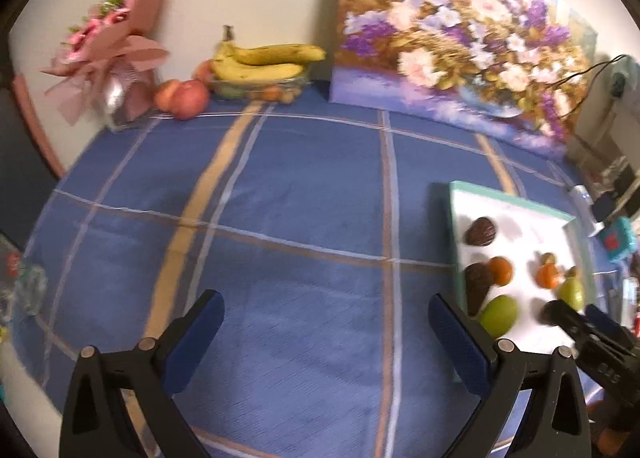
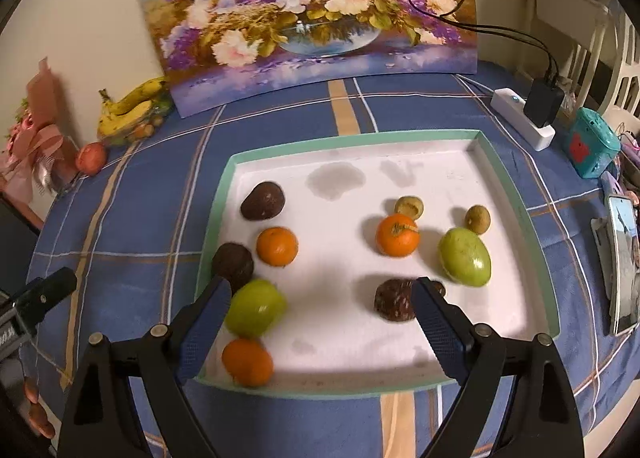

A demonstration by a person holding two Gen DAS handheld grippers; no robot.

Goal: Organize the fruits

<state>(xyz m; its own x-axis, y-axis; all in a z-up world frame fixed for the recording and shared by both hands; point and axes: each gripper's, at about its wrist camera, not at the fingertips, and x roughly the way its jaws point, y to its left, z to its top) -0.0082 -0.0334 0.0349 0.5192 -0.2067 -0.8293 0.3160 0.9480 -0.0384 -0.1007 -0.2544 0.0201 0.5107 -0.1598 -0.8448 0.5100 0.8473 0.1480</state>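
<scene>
Hovering spread-jawed over the tray (image 2: 218, 193), the right gripper (image 2: 322, 300) has a dark brown fruit (image 2: 394, 300) touching its right finger; the left gripper (image 1: 326, 316), likewise agape and empty, hangs over bare cloth, farther off.

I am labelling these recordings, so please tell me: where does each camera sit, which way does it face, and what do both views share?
Left wrist: sits on the left tool, above the blue cloth, facing the wall; own open fingers show, right tool at the edge.
Right wrist: sits on the right tool, looking down into the tray; own open fingers show.
Shared: tray, flower painting, bananas.
</scene>
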